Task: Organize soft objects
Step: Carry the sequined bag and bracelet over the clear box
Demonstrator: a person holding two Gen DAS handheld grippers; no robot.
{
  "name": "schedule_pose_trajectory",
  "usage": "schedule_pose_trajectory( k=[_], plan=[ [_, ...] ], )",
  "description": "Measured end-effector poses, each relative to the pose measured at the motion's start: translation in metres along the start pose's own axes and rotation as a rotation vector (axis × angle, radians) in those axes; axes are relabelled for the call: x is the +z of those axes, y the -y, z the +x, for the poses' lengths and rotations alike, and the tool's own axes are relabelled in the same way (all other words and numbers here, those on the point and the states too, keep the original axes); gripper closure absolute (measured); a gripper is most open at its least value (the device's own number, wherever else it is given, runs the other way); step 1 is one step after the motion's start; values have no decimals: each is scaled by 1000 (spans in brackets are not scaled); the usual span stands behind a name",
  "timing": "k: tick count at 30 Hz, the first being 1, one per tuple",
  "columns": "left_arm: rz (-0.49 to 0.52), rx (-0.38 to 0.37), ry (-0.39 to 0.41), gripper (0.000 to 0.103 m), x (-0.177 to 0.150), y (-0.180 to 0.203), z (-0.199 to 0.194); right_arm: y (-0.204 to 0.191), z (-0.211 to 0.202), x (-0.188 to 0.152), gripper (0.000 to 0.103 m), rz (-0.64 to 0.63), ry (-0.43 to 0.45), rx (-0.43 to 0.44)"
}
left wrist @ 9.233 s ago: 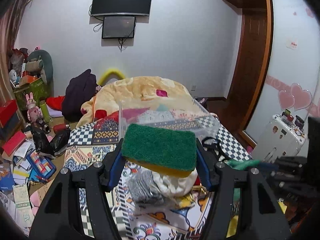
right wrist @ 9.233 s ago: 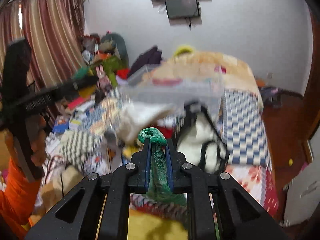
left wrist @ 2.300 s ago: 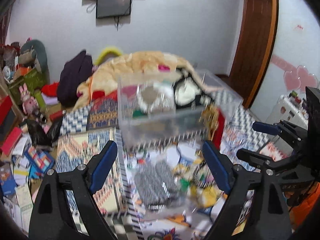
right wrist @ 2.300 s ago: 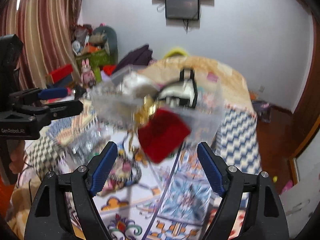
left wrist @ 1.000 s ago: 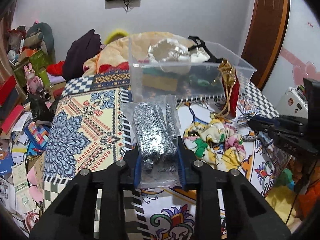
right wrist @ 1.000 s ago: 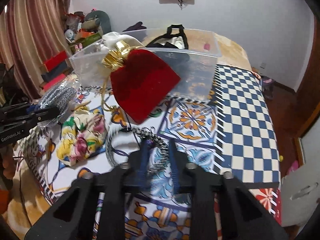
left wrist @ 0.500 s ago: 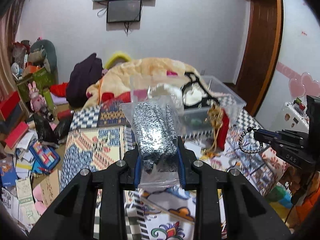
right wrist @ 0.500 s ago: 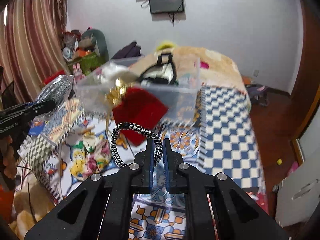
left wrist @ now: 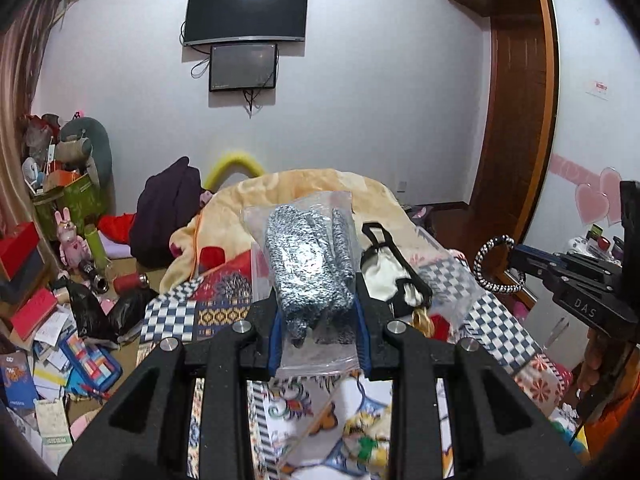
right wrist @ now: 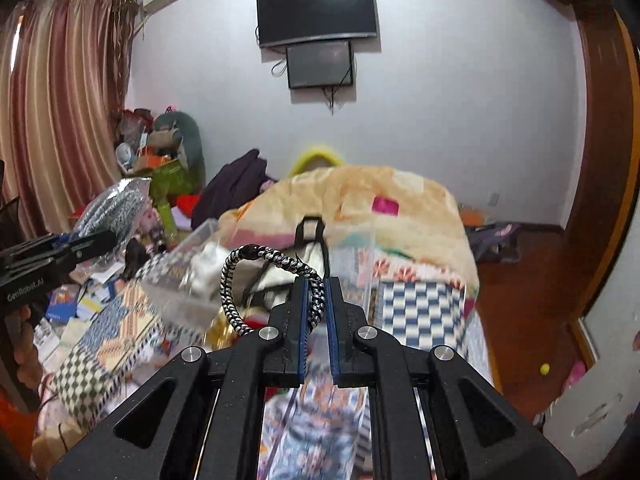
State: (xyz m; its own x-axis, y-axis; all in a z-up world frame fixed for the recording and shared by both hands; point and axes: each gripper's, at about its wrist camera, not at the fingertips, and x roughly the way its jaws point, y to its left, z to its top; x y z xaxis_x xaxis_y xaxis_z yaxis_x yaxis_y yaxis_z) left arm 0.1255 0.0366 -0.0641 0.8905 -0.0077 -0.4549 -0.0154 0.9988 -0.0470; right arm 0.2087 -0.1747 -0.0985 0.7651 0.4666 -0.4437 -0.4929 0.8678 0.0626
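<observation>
My left gripper (left wrist: 318,308) is shut on a clear plastic bag of grey speckled knit fabric (left wrist: 310,260) and holds it up in the air; it also shows at the left of the right wrist view (right wrist: 114,208). My right gripper (right wrist: 316,300) is shut on a black-and-white braided cord loop (right wrist: 266,284), lifted above the bed; the loop also shows in the left wrist view (left wrist: 496,266). A clear plastic bin (right wrist: 192,292) with a white and black bag (left wrist: 390,272) inside sits on the patterned bedspread ahead of both grippers.
A red pouch with gold cord (left wrist: 432,322) lies by the bin. A floral cloth (left wrist: 364,440) lies on the bedspread below. A yellow blanket (right wrist: 360,196) covers the bed's far end. Clutter fills the floor at the left (left wrist: 60,320). A wooden door (left wrist: 516,120) stands at the right.
Both grippers have risen and tilted up with their loads still held. The bin now sits lower and closer under the fingers; the right wrist view is blurred from motion.
</observation>
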Motion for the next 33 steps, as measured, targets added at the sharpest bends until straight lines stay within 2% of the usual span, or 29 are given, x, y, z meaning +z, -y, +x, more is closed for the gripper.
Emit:
schedule_pose_trajectory(
  k=[5,10,20,28,33],
  plan=[
    [10,8,-10,74,9,1,19,-2,13,10,95,6,22,-14],
    [-32,-27,-41,74,16,-1,44,0,30,12,95,12,7,-29],
    [-54,-78,-131,74,12,11,93,5,69,3,95,24,-98,-48],
    [29,-38,-214,74,-5,24,123,2,85,-6,95,3,-174,-52],
    [28,-57,-252,71,-9,25,128,-4,85,-11,95,-34,-198,-47]
  ],
)
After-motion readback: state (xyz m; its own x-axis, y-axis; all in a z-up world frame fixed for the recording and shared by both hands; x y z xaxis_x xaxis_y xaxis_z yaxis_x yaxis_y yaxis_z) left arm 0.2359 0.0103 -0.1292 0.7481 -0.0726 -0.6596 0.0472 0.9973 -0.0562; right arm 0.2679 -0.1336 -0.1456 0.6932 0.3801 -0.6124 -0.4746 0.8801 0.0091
